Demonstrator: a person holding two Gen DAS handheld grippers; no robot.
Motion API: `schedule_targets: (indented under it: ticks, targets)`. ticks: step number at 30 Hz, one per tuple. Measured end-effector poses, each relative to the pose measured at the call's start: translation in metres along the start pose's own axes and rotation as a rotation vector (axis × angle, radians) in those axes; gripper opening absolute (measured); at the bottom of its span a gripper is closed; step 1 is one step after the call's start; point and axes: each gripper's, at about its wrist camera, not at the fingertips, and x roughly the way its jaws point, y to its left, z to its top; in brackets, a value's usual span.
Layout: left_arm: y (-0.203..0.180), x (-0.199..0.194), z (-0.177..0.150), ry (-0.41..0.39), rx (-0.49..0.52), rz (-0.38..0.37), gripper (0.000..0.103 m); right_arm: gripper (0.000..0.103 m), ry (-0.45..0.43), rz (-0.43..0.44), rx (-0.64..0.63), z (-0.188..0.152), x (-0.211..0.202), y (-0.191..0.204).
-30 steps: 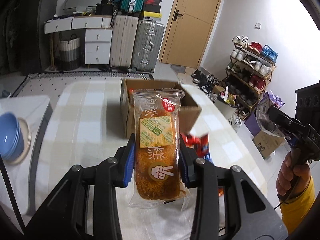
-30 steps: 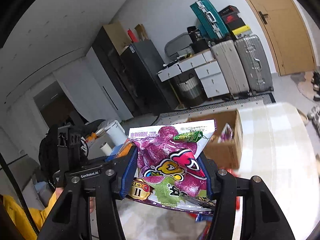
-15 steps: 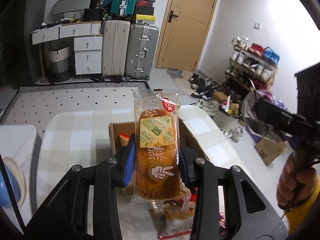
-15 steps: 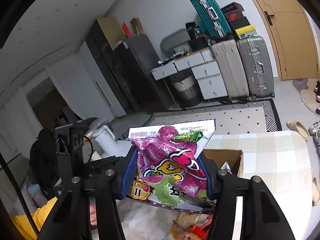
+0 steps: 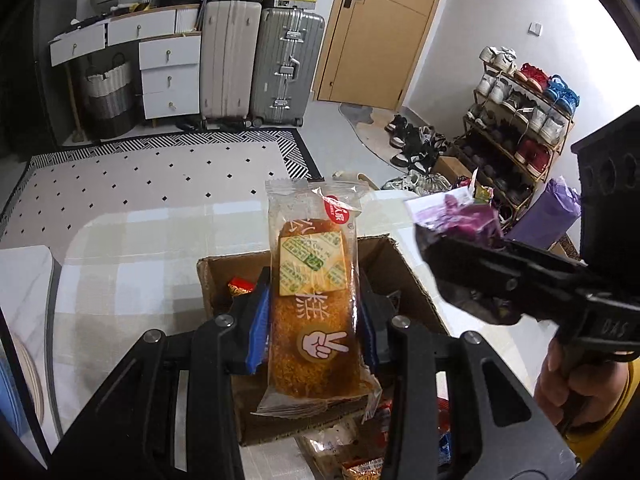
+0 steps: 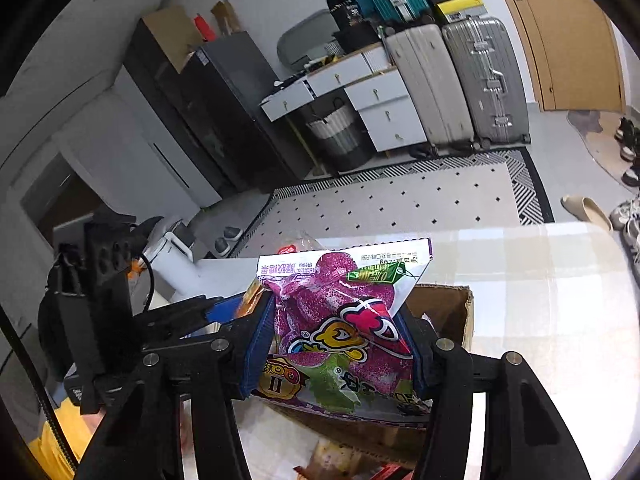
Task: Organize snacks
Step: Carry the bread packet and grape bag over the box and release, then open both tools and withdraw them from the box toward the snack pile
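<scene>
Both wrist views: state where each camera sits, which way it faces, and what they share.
Left wrist: on the left tongs, looking along them across the cardboard box toward the door; the tongs grip a cake packet; right hand shows.
Right wrist: on the right tongs, looking toward the drawers and suitcases; they grip a purple snack bag.
Shared: box, both tongs, suitcases, rug.

Behind my table (image 5: 132,272): two suitcases (image 5: 260,60) beside white drawers (image 5: 170,76), a wooden door (image 5: 380,28), a loaded shoe rack (image 5: 520,120).
</scene>
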Motion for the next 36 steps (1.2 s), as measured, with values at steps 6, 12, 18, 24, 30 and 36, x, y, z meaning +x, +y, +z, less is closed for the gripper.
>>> schedule_targets:
  ticks: [6, 12, 18, 24, 30, 36]
  targets:
    - [-0.003, 0.035, 0.009, 0.041, 0.01, 0.002, 0.034, 0.056, 0.023, -0.02, 0.004, -0.004, 0.015, -0.009]
    - [-0.008, 0.056, 0.009, 0.071, 0.025, 0.002, 0.034, 0.056, 0.05, -0.045, -0.005, -0.01, 0.021, -0.014]
    - [-0.017, 0.06, 0.003, 0.077, 0.044, 0.009, 0.034, 0.056, 0.057, -0.053, 0.003, -0.016, 0.025, -0.019]
    - [-0.018, 0.057, -0.002, 0.076, 0.047, 0.024, 0.034, 0.056, 0.088, -0.074, 0.013, -0.019, 0.033, -0.022]
    - [-0.017, 0.049, -0.011, 0.076, 0.038, 0.047, 0.034, 0.057, 0.137, -0.099, 0.032, -0.025, 0.046, -0.029]
    - [-0.017, 0.039, -0.02, 0.082, 0.039, 0.048, 0.034, 0.057, 0.152, -0.155, 0.009, -0.033, 0.05, -0.031]
